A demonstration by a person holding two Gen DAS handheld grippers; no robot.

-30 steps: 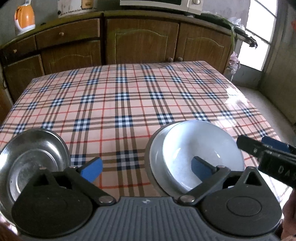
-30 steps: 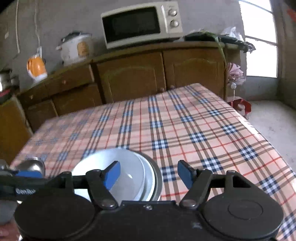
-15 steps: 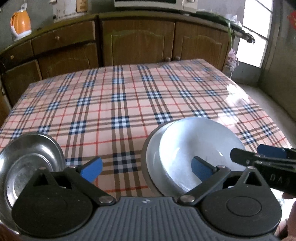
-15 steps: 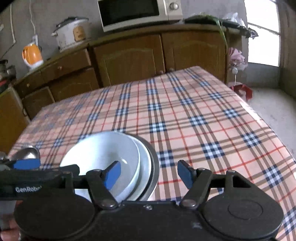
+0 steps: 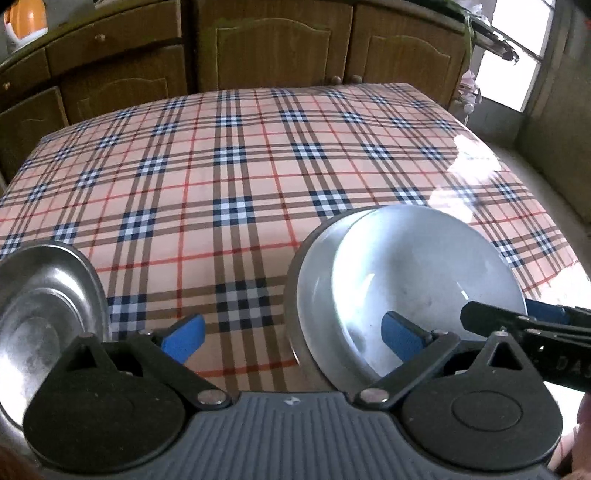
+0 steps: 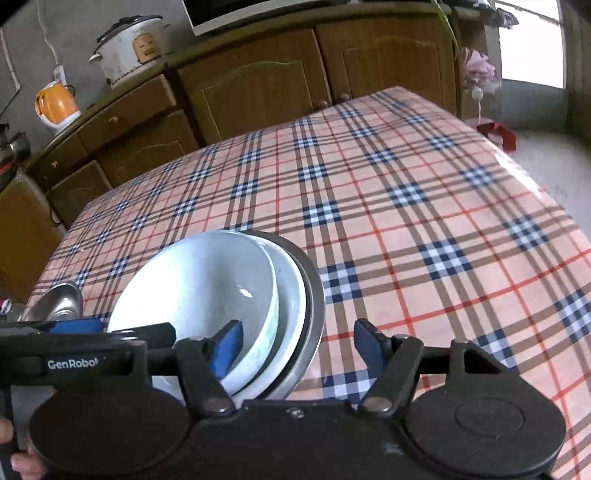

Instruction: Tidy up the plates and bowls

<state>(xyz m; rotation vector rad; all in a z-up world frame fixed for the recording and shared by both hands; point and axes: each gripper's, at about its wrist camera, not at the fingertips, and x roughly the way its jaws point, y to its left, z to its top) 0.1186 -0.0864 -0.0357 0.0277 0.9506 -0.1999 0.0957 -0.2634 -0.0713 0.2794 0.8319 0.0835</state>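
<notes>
Setting: home kitchen, lived-in.

Evidence:
- Wooden cabinets (image 6: 255,88) with arched doors and knobbed drawers along the back wall.
- White rice cooker (image 6: 129,48) on the cabinet top, cord running up the wall.
- Orange kettle (image 6: 55,105) beside it, further left.
- Lower edge of a microwave (image 6: 258,14) on the same cabinet top.
- Surface under a glossy plaid cloth (image 6: 406,206) in peach, navy and red.
- White bowl (image 6: 199,291) stacked in dishes on the cloth; steel dish (image 5: 40,317) apart to the left.
- Window (image 6: 532,40) at right, daylight glaring on the cloth; grey concrete floor below.
</notes>
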